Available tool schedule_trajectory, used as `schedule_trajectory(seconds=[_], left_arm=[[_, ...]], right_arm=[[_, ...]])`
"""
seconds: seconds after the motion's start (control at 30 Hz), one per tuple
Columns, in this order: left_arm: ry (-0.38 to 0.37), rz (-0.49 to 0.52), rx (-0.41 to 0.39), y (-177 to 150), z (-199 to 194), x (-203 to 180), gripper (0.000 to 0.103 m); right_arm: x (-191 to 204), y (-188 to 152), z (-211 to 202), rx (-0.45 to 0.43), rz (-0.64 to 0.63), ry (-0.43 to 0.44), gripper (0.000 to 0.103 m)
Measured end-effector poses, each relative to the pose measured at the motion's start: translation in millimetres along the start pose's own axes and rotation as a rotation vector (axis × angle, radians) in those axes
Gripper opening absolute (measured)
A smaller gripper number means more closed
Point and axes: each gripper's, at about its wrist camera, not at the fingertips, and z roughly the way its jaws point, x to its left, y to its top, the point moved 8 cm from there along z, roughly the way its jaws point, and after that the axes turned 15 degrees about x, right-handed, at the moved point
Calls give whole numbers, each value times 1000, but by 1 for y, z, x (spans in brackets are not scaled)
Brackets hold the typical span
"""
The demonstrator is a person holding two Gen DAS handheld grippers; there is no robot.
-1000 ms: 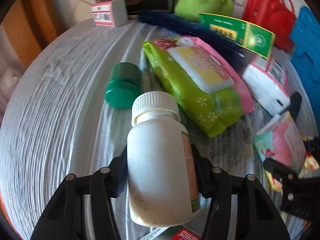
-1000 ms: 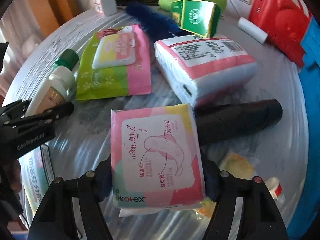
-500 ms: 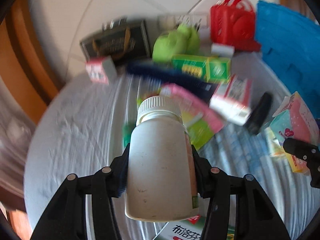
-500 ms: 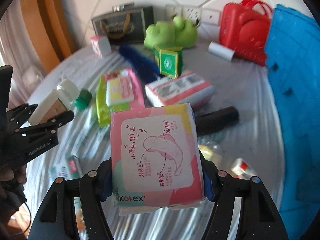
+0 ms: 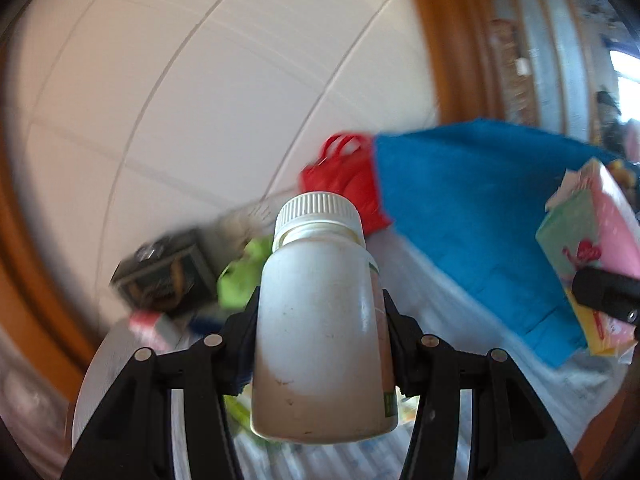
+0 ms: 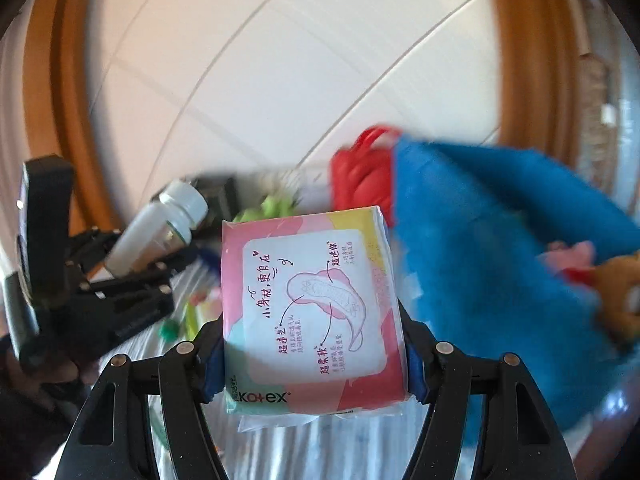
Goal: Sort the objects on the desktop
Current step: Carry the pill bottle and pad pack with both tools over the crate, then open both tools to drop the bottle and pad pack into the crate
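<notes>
Right tongs [image 6: 312,356] clamp a pink "Kotex" pad pack [image 6: 312,312].

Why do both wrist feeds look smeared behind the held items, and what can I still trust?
Left wrist view: white plastic bottle in the left gripper is sharp, background streaked with motion blur. Right wrist view: pink pad packet in the right gripper reads clearly; blue fabric bin is smeared. Fisheye bends both.
</notes>
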Motion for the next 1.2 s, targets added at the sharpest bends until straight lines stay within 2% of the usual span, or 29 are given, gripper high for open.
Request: schedule_trajectory(seconds=[0.2,0.5,0.67,0.87,0.9,0.93,0.97,1.03,1.2], left_arm=[[-68,91,-94,56,-30,-79,51],[-150,131,-172,136,-44,-184,52],[-158,156,-177,164,-42,-228,52],[-159,165,-170,193,-37,-266,52],[-162,162,-171,200,-37,-271,54],[-155,156,-176,206,-39,-273,60],[-141,149,-183,213,-38,-274,72],[-103,125,-210,218,-43,-271,85],[-99,78,-193,216,-43,-264,87]], right_arm=[[-64,6,-75,-125,93,-93,68],[-192,16,-143,-193,220,-182,68],[-255,25,-145,-192,285,-202,68],[-301,38,-130,-173,314,-241,69],[-307,44,-125,-170,312,-264,72],[-312,49,-121,-163,309,-289,76],[-317,54,-116,-157,307,-300,82],[-325,59,-111,-149,319,-314,84],[-329,60,-114,-167,327,-323,90]])
